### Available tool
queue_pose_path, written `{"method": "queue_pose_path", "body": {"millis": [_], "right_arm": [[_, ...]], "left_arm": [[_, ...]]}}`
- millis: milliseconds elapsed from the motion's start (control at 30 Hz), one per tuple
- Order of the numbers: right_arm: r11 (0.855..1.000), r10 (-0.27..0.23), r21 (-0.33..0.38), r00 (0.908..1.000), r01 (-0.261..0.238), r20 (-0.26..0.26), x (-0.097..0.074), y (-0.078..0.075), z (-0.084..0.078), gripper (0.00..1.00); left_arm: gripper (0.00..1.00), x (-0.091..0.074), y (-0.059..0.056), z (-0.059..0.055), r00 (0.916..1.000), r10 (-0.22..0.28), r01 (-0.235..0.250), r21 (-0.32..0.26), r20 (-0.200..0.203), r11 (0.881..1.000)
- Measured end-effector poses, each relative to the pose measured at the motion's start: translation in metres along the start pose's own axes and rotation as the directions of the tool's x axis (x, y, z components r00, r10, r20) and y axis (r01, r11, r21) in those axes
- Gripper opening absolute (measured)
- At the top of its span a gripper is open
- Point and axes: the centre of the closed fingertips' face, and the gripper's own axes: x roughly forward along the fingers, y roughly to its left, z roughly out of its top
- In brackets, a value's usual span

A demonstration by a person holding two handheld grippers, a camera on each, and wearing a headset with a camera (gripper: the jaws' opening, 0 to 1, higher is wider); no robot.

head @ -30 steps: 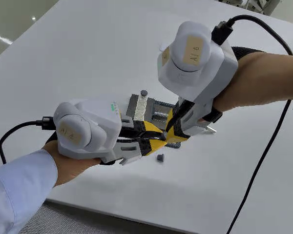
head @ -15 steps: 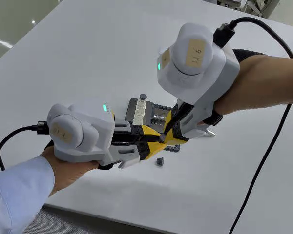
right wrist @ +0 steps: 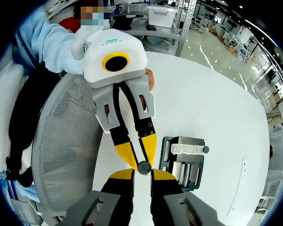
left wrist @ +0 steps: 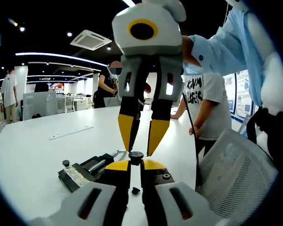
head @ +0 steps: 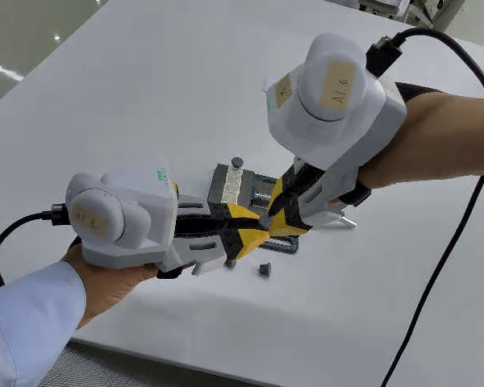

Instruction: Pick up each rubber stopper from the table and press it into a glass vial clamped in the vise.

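The left hand-held gripper (left wrist: 136, 165) pinches a small, light, probably springy rubber stopper (left wrist: 136, 156). The right hand-held gripper (right wrist: 142, 176) flanks it, whether clamped I cannot tell. Best taken by its wider head.

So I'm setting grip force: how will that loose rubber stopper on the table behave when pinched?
The loose rubber stopper looks tiny beside the left gripper, so it's probably very light and may skid if nudged. It sits squat on the table, so rolling seems unlikely. Rubber should give slightly, not crack.

Open-plan lab hall: long white worktable (head: 145, 81), grey mesh-backed office chair (left wrist: 231, 165) lower right, square white ceiling air vent (left wrist: 90, 40) upper left, glowing strip lights (left wrist: 61, 57) below it.
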Motion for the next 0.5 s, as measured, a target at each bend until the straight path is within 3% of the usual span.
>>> {"method": "queue_pose_path", "body": {"millis": [500], "right_arm": [[1.000, -0.003, 0.012, 0.9997, 0.003, 0.022, -0.0017, -0.0027, 0.0038, 0.08]], "left_arm": [[0.02, -0.0004, 0.0001, 0.0025, 0.9999, 0.005, -0.005, 0.000, 0.009, 1.000]]}}
